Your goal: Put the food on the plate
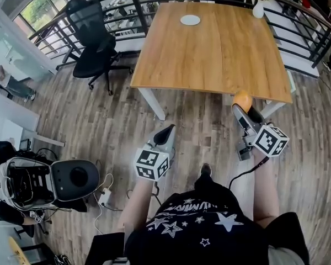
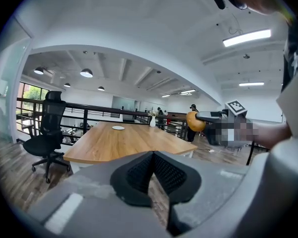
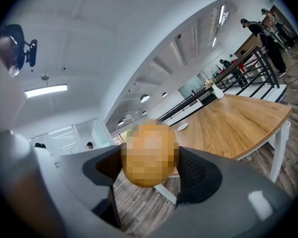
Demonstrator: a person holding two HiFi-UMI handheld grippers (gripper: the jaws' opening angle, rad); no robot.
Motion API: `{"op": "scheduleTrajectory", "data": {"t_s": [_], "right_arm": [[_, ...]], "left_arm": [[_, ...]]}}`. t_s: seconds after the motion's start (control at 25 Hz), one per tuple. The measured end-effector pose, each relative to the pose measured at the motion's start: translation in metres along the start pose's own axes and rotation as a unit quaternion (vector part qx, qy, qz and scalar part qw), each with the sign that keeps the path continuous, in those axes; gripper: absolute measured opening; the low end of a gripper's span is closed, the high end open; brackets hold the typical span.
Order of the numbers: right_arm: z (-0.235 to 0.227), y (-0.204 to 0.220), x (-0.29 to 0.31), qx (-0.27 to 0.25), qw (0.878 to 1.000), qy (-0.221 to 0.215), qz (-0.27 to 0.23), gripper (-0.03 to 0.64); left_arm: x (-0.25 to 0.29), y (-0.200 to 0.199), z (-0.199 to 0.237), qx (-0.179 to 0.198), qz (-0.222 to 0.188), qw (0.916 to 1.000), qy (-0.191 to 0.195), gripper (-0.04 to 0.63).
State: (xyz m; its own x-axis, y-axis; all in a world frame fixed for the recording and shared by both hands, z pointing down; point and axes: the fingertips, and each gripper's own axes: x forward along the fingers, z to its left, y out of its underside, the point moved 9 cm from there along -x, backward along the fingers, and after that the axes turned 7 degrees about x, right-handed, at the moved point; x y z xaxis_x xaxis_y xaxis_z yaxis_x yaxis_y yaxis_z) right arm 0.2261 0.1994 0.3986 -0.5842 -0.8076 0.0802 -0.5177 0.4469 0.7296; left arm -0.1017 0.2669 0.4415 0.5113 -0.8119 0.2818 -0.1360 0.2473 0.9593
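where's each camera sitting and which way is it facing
Head view: on the person's head, facing steeply down at the light wooden table; shows both forearms, left gripper, right gripper.
Left gripper view: on the left gripper, facing forward toward the table; its shut fingers below.
Right gripper view: on the right gripper, facing the table; its fingers clamp round orange food.
Shared: all three show the small white plate.

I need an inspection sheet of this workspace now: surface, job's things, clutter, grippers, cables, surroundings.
Surface: wooden table, mostly bare.
Job's things: plate near the table's far edge, looks empty; food held by the table's near edge.
Clutter: vase at the far right corner.
Grippers: left gripper shut, empty; right gripper shut on the food.
Cables: a cable trails from the right gripper; others lie on the floor, left.
Surroundings: chair, railing.
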Motion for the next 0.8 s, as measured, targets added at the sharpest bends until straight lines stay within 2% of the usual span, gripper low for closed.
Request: {"op": "scheduleTrajectory", "data": {"t_s": [0.36,0.8], "right_arm": [[-0.056,-0.059,0.04,0.014,1.0,0.001,-0.008,0.336],[-0.105,-0.095,0.069,0.017,1.0,-0.007,0.012,0.336]], "left_arm": [[0.078,-0.029,0.016,0.006,0.006,1.0,-0.005,0.002],[0.137,-0.035,0.015,-0.008,0.011,0.9998,-0.014,0.002]]}}
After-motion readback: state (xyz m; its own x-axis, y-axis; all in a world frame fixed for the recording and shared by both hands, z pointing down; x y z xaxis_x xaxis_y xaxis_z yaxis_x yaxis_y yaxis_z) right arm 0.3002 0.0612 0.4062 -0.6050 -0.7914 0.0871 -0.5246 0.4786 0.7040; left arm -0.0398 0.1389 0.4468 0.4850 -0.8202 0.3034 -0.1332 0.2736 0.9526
